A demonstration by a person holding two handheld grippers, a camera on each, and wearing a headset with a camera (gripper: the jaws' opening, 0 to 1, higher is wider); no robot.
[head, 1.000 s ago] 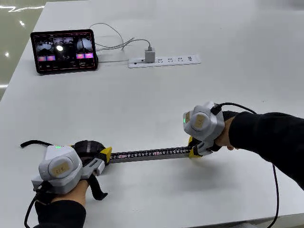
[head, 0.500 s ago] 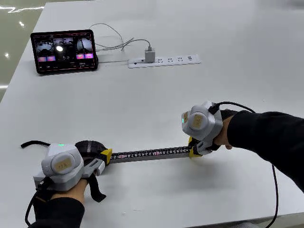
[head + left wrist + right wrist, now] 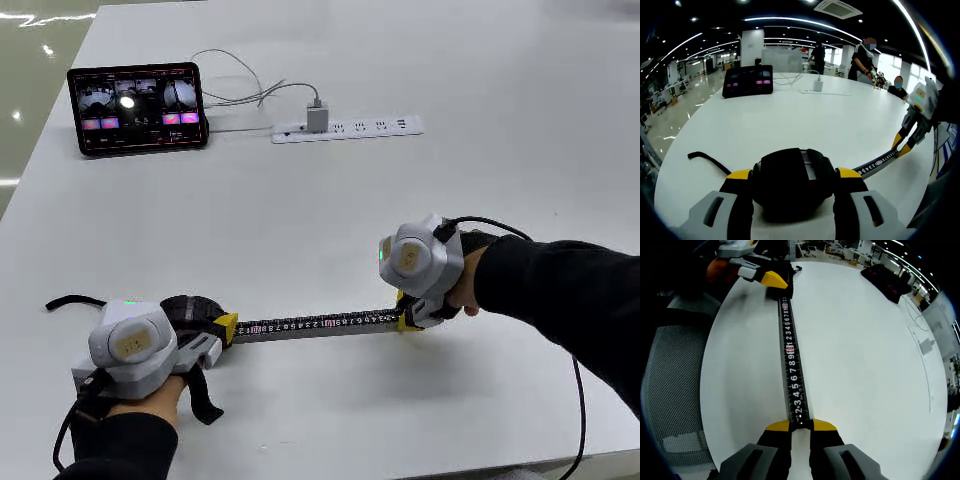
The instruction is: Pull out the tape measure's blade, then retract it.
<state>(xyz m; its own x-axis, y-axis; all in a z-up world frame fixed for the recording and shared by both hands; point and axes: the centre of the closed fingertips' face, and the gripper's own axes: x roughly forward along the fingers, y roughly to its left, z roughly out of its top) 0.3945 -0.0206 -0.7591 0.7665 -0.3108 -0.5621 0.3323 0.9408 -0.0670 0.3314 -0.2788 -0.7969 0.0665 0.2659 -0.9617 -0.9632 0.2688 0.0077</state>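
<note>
A black tape measure case (image 3: 190, 312) (image 3: 794, 179) lies near the table's front left, with my left gripper (image 3: 222, 330) (image 3: 794, 174) shut on it. Its blade (image 3: 315, 323) (image 3: 791, 365) (image 3: 874, 164) lies flat on the table, running right to my right gripper (image 3: 405, 318) (image 3: 800, 426), whose yellow-tipped jaws are shut on the blade's end. In the right gripper view the blade shows numbers up to about 13 and reaches the left gripper's yellow tip (image 3: 771, 278). A black wrist strap (image 3: 70, 301) (image 3: 707, 159) trails left from the case.
A tablet (image 3: 138, 107) (image 3: 747, 80) with a lit screen stands at the back left. A white power strip (image 3: 350, 127) (image 3: 822, 92) with a charger and cables lies behind the middle. The table's front edge (image 3: 420, 468) runs close below both hands.
My right gripper has slid slightly left along the table with the blade's end, so slightly less blade shows. The left gripper and case have barely moved.
</note>
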